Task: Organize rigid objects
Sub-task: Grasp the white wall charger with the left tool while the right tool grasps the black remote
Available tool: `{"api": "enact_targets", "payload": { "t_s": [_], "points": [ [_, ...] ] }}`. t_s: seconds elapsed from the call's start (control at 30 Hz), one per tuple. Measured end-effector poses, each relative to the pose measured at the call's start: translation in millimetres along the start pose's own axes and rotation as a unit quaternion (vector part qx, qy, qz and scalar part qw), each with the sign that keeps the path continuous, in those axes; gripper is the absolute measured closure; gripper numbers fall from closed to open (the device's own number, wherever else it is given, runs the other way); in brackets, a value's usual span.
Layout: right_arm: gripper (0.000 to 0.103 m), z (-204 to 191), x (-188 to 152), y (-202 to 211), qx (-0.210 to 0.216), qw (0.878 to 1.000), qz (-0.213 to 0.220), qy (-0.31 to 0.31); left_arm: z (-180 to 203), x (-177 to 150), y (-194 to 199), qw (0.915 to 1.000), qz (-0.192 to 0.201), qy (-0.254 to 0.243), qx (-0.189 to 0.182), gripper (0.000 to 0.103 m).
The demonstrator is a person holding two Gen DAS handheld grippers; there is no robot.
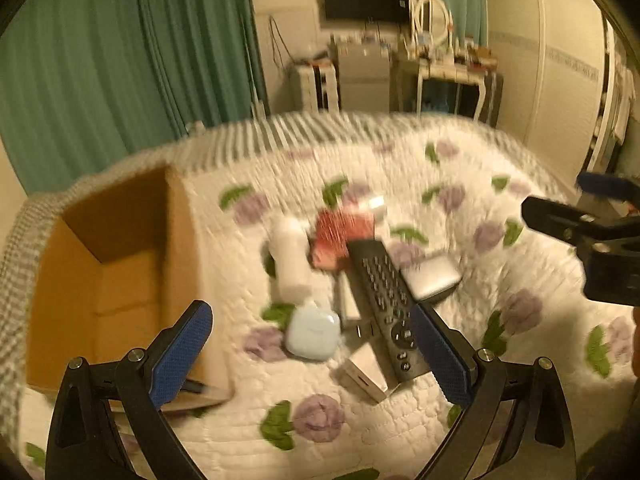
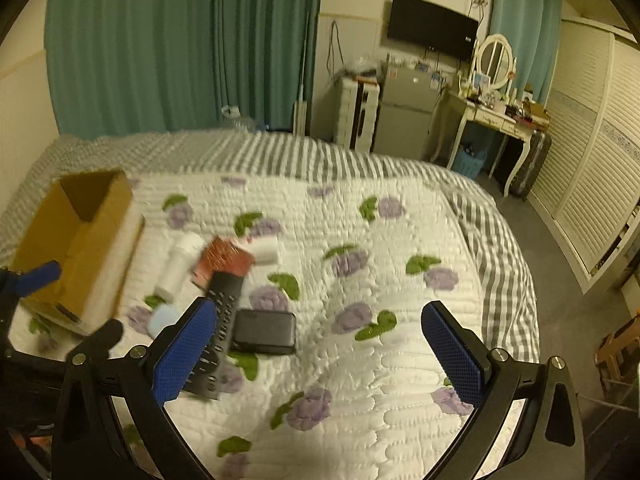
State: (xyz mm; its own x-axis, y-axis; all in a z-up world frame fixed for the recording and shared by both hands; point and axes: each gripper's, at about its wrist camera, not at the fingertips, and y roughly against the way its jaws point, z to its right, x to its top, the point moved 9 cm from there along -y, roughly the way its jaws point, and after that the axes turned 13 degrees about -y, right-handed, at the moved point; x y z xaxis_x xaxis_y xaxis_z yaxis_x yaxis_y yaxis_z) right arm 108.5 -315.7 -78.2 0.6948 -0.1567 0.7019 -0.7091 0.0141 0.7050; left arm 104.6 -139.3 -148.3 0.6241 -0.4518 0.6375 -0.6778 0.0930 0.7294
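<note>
Left wrist view, left tongs (image 1: 310, 354) wide open, empty, above remote (image 1: 384, 304); right tongs (image 2: 314, 348) likewise.

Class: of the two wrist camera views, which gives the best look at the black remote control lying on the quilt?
The left wrist view: the remote control lies almost whole between the open fingers of the left gripper, button rows visible though blurred. In the right wrist view the right gripper has one blue finger covering part of it.

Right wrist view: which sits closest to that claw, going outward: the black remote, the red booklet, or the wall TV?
1. Black remote, beside the right claw's left finger.
2. Red booklet, farther up the bed.
3. Wall TV, across the room.
</note>
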Motion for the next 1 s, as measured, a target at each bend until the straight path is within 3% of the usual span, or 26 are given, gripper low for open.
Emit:
{"api": "enact_targets", "payload": {
  "t_s": [0.1,0.17,0.23,0.37,0.57,0.77,0.83,0.9,1.0],
  "points": [
    [0.000,0,-16,-20,0.002,1.000,-0.020,0.008,8,-15,-22,0.9998,-0.020,-0.007,-0.004,0.004],
    [0.000,1,-27,-31,0.002,0.999,-0.040,0.015,11,-22,-29,0.9987,-0.015,-0.040,0.026,0.004],
    [0.000,0,-31,-35,0.000,0.999,-0.046,0.021,15,-25,-31,0.9979,-0.017,-0.057,0.027,0.004],
    [0.000,-1,-32,-39,0.003,0.999,-0.047,0.020,31,-27,-34,0.9983,-0.019,-0.045,-0.031,0.004],
    [0.000,2,-32,-39,0.003,0.999,-0.047,0.014,60,-47,-47,0.9937,-0.042,-0.067,-0.080,0.005],
    [0.000,3,-32,-40,-0.006,0.999,-0.048,0.015,82,-52,-64,0.9898,-0.051,-0.101,-0.087,0.005],
    [0.000,4,-34,-42,-0.003,0.999,-0.053,0.010,81,-54,-74,0.9892,-0.060,-0.100,-0.090,0.008],
    [0.000,5,-35,-43,-0.005,0.998,-0.055,0.009,83,-59,-78,0.9880,-0.064,-0.084,-0.113,0.025],
    [0.000,7,-36,-46,-0.006,0.998,-0.061,0.005,80,-60,-69,0.9892,-0.054,-0.076,-0.113,0.036]
  ]
}}
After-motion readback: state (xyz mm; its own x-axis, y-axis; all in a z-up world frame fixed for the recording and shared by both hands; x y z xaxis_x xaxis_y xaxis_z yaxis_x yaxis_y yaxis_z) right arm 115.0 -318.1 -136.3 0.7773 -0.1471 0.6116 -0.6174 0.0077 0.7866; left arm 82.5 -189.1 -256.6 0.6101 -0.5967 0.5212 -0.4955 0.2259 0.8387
